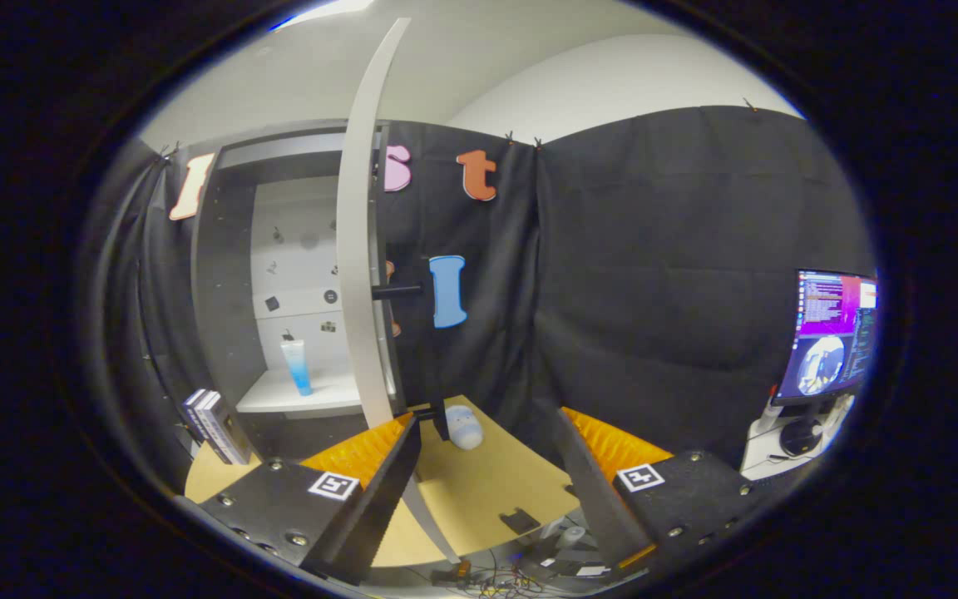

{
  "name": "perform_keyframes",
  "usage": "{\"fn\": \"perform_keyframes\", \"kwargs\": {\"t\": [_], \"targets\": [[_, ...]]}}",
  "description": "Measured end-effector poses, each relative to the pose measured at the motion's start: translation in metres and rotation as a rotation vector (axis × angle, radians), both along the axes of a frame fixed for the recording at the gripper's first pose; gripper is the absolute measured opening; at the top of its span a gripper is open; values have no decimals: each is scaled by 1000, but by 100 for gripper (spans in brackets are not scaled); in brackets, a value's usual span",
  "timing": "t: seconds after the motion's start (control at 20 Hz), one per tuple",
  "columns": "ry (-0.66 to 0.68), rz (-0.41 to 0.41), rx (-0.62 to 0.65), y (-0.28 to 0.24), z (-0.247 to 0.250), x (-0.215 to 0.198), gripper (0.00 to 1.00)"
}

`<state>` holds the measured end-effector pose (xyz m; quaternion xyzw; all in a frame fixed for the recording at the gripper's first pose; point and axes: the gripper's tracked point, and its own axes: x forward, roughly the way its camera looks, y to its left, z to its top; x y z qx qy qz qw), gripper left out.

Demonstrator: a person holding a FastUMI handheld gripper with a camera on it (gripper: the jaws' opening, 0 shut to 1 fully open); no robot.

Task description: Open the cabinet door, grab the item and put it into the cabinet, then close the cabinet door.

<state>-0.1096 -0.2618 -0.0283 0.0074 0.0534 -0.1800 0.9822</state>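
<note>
The cabinet (225,274) stands at the left with its pale door (357,249) swung wide open and seen edge-on. A black handle (398,291) sticks out from the door's right side. A blue and white tube (297,366) stands upright on the white shelf (279,402) inside. My gripper (486,418) is open and holds nothing. The door's edge runs down between the fingers, close beside the left finger (379,482); I cannot tell if they touch. A pale blue soft item (464,427) lies on the tan table (487,491) just ahead of the fingers.
Upright books (217,424) lean at the table's left corner beside the cabinet. A small black piece (520,521) lies near the table's front edge, with cables (496,582) below it. A lit monitor (832,333) stands far right.
</note>
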Motion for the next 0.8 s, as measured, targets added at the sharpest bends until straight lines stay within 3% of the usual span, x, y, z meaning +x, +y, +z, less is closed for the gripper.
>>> {"fn": "perform_keyframes", "kwargs": {"t": [0.6, 0.8], "targets": [[2, 320, 86, 115, -19, 41, 97], [47, 374, 91, 147, -41, 69, 97]]}}
